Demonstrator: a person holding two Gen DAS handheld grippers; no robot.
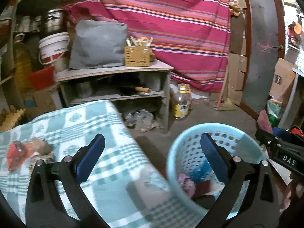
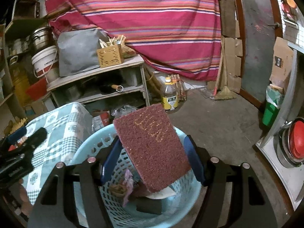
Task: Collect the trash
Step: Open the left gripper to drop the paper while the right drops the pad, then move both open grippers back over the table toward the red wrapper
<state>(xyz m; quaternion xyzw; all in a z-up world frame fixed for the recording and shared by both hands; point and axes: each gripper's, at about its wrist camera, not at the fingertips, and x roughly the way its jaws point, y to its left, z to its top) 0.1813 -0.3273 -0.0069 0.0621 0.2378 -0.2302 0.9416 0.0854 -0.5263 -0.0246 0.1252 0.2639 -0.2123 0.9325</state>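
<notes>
A light blue perforated basket (image 1: 178,148) (image 2: 87,150) stands on the floor beside a table with a green checked cloth (image 1: 106,133) (image 2: 57,133). It holds several scraps of trash (image 1: 187,183). My right gripper (image 2: 153,157) is over the basket with a maroon scouring pad (image 2: 152,144) between its fingers; whether the fingers still press the pad I cannot tell. My left gripper (image 1: 152,157) is open and empty, between the table's edge and the basket. Red and brown trash (image 1: 20,152) lies on the cloth at left.
A grey shelf unit (image 1: 117,70) with a wooden utensil box (image 1: 137,56) stands behind the table. An oil bottle (image 1: 181,100) stands on the floor. A striped cloth (image 1: 171,28) hangs behind. A green bin (image 2: 270,112) is at right.
</notes>
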